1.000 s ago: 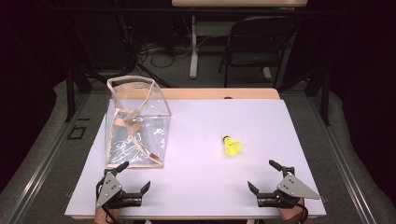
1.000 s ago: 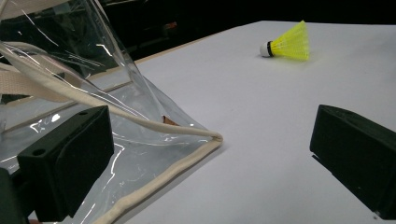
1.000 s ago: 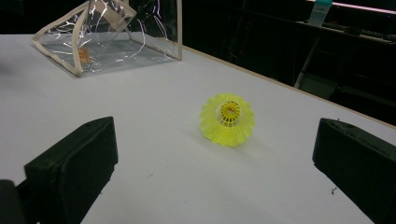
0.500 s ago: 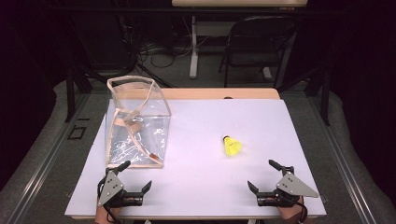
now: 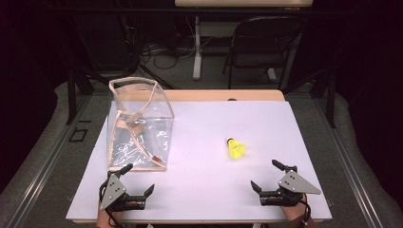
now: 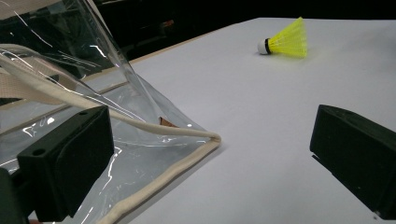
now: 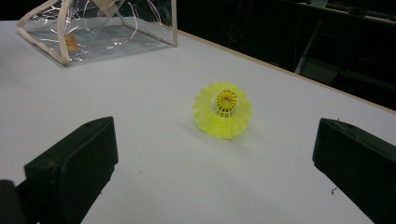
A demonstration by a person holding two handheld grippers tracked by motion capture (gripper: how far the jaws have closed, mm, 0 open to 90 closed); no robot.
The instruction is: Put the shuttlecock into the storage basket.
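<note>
Both grippers at the lower edge of the worktop [image 5: 199, 118], jaws wide open and empty.
We see the left gripper [image 5: 134, 181] shifted slightly since the earlier frame, beside the clear bag [image 5: 138, 126]; the right gripper [image 5: 271, 176] unchanged; the yellow shuttlecock [image 5: 236, 148] lies right of centre.

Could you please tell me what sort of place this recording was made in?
Probably a lab or workshop set up for recording. A white-topped table stands on grey carpet, with a black folding chair and loose cables behind it against a dark backdrop. On the table lie a clear plastic bag and a yellow plastic shuttlecock.
</note>
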